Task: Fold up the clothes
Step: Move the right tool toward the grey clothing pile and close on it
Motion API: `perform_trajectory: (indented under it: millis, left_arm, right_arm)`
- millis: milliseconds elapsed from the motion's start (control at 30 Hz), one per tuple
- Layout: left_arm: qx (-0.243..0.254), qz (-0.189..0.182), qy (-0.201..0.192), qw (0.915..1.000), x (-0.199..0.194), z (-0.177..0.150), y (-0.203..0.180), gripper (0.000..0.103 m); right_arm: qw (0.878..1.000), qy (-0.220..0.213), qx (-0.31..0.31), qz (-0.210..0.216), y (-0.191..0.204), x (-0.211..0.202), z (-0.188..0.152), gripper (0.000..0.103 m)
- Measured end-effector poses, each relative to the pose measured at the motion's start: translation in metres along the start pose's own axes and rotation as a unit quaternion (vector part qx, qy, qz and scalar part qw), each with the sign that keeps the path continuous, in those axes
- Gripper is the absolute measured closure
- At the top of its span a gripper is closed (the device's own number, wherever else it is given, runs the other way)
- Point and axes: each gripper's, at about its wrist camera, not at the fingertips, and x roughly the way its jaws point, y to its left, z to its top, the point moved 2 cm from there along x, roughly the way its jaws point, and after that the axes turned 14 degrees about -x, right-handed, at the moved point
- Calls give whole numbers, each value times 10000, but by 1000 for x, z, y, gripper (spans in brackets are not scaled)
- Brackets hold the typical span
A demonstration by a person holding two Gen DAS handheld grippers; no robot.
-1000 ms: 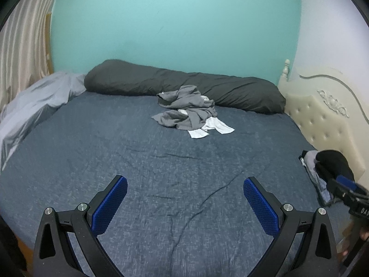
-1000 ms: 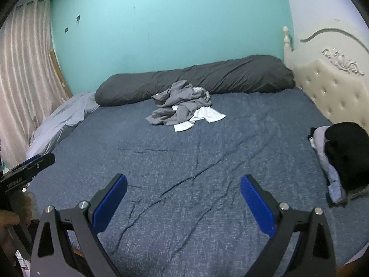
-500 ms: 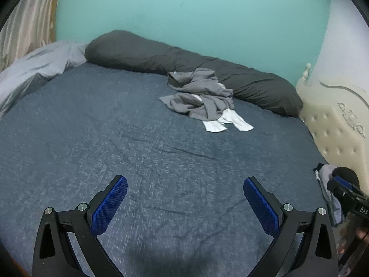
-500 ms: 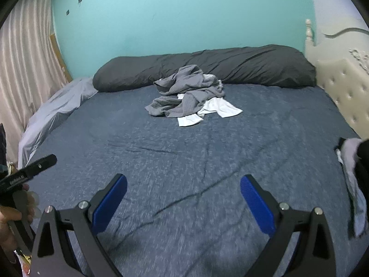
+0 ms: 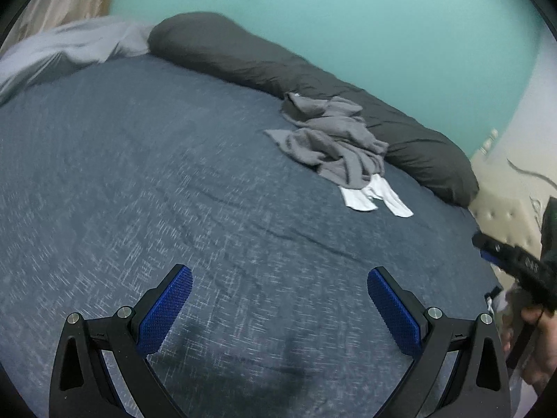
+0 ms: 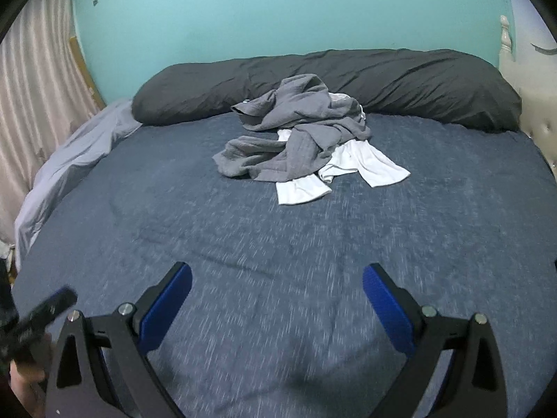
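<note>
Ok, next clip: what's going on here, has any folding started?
Not yet. A person holds two grippers over a blue bed; the left gripper and right gripper are both open and empty. A crumpled grey garment lies heaped on a white garment near the long dark pillow, unfolded and untouched, well ahead of both grippers.

Blue-sheeted bed (image 6: 243, 237) with crumpled grey garment (image 6: 296, 136), white garment (image 6: 351, 167), dark bolster (image 6: 400, 83), perhaps a quilt (image 6: 69, 160).

Black jaws, blue textured pads (image 5: 167, 310)
</note>
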Motion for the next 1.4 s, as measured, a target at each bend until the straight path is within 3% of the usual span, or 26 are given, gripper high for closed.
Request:
perform_trajectory:
  millis: [167, 567, 800, 1233, 1400]
  left_arm:
    - [-77, 160, -18, 9998, 20, -1, 25, 0]
    - [-384, 218, 102, 9990, 46, 8, 64, 0]
    - [-549, 231, 60, 9982, 49, 17, 77, 0]
    - [-629, 360, 40, 9974, 53, 25, 98, 0]
    - [-670, 323, 188, 9971, 59, 22, 100, 0]
  right_arm:
    - [9992, 117, -368, -133, 1, 51, 18, 4]
    - [9994, 257, -158, -187, -11, 166, 59, 4]
    - [9983, 469, -154, -302, -25, 221, 74, 20]
    - [9944, 734, 35, -759, -43, 302, 95, 21]
    - [9932, 834, -157, -801, -42, 319, 96, 61]
